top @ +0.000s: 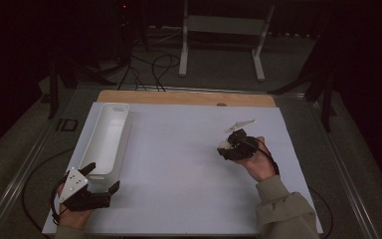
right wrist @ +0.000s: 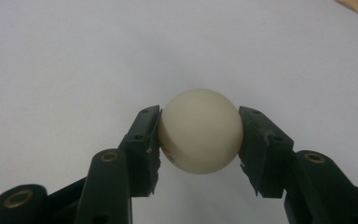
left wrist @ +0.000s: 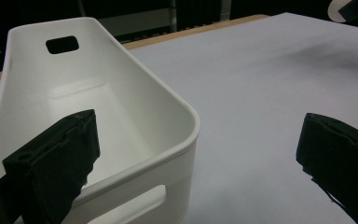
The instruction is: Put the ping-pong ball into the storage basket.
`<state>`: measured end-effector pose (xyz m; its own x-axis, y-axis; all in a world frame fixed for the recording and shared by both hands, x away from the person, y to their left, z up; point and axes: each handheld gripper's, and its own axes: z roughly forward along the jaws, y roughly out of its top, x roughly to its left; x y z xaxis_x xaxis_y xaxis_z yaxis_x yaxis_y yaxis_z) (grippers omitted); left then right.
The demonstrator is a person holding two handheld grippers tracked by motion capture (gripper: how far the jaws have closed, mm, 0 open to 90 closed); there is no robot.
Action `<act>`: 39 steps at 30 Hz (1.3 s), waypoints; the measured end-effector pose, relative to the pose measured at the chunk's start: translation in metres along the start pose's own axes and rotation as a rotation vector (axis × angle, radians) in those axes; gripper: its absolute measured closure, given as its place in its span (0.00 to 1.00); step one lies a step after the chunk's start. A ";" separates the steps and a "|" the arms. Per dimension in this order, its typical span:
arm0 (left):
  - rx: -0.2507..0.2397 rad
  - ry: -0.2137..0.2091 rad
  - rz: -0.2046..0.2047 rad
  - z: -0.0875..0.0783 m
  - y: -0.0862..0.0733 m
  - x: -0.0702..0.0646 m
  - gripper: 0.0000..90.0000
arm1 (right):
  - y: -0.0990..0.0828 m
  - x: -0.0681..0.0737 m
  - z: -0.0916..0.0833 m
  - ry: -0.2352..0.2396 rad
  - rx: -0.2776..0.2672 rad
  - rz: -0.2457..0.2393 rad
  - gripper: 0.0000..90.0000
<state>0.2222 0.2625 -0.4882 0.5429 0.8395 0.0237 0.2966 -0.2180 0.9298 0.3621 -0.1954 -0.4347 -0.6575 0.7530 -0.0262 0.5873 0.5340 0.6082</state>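
Nearest the person, the left gripper [top: 103,180] rested at the front-left corner of the white mat [top: 179,164], its jaws spread wide with nothing between them; one jaw stood over the near end of the white bin [left wrist: 121,116], the other over bare mat. It looked parked there so the bin's mouth stayed free and steady for a drop. Farther out and to the right, the right gripper [right wrist: 199,135] was clamped on a cream ball [right wrist: 200,131], the pads pressing its two sides near the widest part, which should have kept so round a thing from rolling out. The ball hung just above the mat, well apart from the bin. Beyond the mat, a strip of wooden tabletop [top: 184,97] showed.
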 end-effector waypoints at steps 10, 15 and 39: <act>0.000 -0.001 -0.001 0.000 0.000 0.000 0.00 | 0.006 0.002 -0.001 0.005 -0.019 0.003 0.56; -0.001 -0.002 -0.001 0.000 0.000 0.000 0.00 | 0.008 0.002 -0.001 0.009 -0.030 0.011 0.56; -0.001 -0.003 -0.001 0.000 0.000 0.000 0.00 | 0.016 0.003 -0.002 0.021 -0.067 0.017 0.56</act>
<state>0.2222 0.2627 -0.4882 0.5445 0.8385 0.0213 0.2970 -0.2165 0.9300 0.3686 -0.1858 -0.4232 -0.6576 0.7533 0.0010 0.5661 0.4933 0.6604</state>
